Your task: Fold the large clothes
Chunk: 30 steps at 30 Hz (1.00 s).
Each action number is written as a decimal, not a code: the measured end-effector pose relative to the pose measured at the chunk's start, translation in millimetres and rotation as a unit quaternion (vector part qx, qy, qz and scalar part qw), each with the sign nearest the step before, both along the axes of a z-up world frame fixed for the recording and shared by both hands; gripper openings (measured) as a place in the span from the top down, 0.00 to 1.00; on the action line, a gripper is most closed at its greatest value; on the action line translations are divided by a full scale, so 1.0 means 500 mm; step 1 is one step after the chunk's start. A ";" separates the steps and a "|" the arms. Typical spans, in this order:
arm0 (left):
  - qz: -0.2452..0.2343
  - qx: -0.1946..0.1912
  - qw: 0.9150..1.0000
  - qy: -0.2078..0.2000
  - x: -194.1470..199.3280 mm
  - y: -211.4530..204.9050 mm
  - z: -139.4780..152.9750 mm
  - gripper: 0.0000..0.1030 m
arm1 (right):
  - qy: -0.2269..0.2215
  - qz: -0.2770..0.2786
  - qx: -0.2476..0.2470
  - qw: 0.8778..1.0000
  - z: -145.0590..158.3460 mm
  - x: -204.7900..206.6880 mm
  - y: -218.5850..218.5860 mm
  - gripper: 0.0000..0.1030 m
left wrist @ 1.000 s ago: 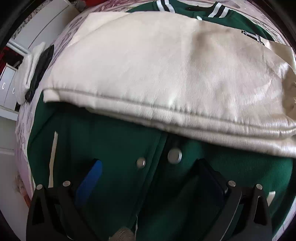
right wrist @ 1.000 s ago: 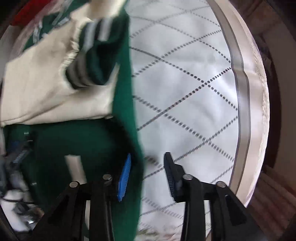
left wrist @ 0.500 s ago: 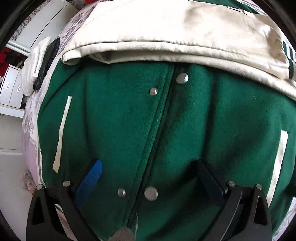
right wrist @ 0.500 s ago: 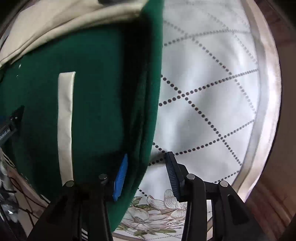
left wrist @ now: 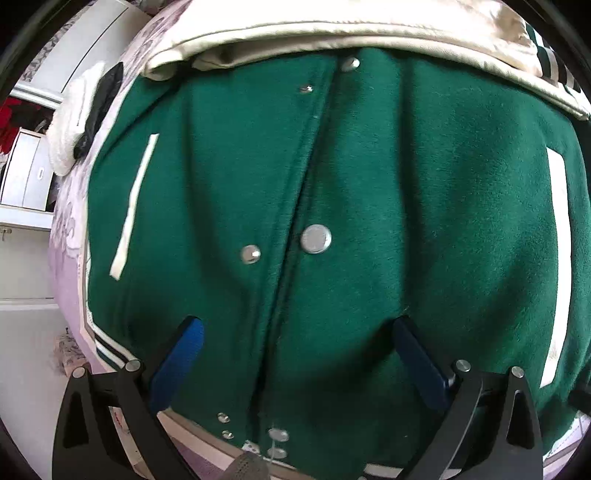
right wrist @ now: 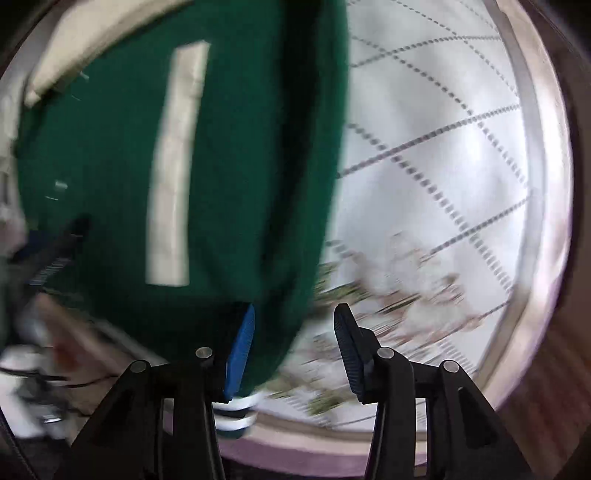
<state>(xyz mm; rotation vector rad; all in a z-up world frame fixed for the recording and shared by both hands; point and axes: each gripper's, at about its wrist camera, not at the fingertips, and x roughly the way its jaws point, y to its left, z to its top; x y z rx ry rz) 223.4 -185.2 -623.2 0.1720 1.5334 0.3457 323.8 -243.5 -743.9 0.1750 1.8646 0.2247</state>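
Sleeves lie folded across the jacket — I judge the body fold remains. Left gripper gapes wide; right gripper has been opening, empty — hem beside it.

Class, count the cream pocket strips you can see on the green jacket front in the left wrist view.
2: one pocket strip on the left panel, one on the right panel of the green jacket. Others could be hidden.

The left gripper points steeply down. Its two fingers stand wide apart and nothing is pinched between them. The right gripper points down too. Its jaws have just been opening a little, and its pads do not squeeze anything. That view is blurry.
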 end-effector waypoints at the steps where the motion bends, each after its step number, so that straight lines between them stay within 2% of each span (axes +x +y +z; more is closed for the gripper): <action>1: -0.002 0.002 1.000 0.001 -0.004 -0.001 -0.001 0.00 | 0.008 0.001 0.005 1.000 0.001 -0.006 0.005 0.55; 3: -0.005 0.003 1.000 0.009 -0.011 -0.004 -0.011 0.00 | 0.019 0.025 -0.022 0.999 -0.021 -0.028 -0.002 0.53; 5: -0.011 0.010 1.000 0.009 -0.017 -0.011 -0.005 0.00 | 0.015 0.020 -0.019 1.000 -0.026 -0.026 -0.003 0.52; 7: -0.020 0.025 0.999 0.002 -0.023 -0.024 0.018 0.00 | 0.024 0.005 -0.018 1.000 -0.007 -0.016 -0.013 0.52; 8: -0.023 0.037 0.999 -0.007 -0.030 -0.037 0.036 0.00 | 0.021 -0.003 -0.020 1.000 -0.004 0.000 -0.014 0.47; 10: -0.029 0.058 0.998 -0.025 -0.048 -0.066 0.070 0.00 | -0.001 -0.005 -0.057 0.998 0.033 0.005 -0.039 0.37; 12: -0.039 0.074 0.996 -0.033 -0.073 -0.115 0.104 0.00 | -0.026 0.003 -0.122 0.992 0.075 -0.003 -0.089 0.33; 14: -0.056 0.079 0.995 -0.033 -0.100 -0.178 0.126 0.00 | -0.028 -0.004 -0.171 0.985 0.102 -0.018 -0.140 0.24; 17: -0.103 0.081 0.991 -0.032 -0.145 -0.288 0.136 0.00 | -0.022 -0.038 -0.211 0.977 0.139 -0.055 -0.216 0.24; 21: -0.185 0.090 0.979 -0.006 -0.205 -0.445 0.093 0.00 | -0.013 -0.090 -0.249 0.964 0.183 -0.073 -0.358 0.24; 24: -0.215 0.103 0.971 0.014 -0.241 -0.539 0.042 0.00 | -0.011 -0.117 -0.269 0.956 0.202 -0.089 -0.413 0.24; 27: -0.210 0.101 0.971 0.048 -0.240 -0.545 -0.013 0.00 | -0.008 -0.129 -0.277 0.952 0.213 -0.094 -0.460 0.24; 30: -0.192 0.104 0.975 0.049 -0.210 -0.508 -0.044 0.00 | -0.010 -0.134 -0.275 0.952 0.164 -0.052 -0.382 0.24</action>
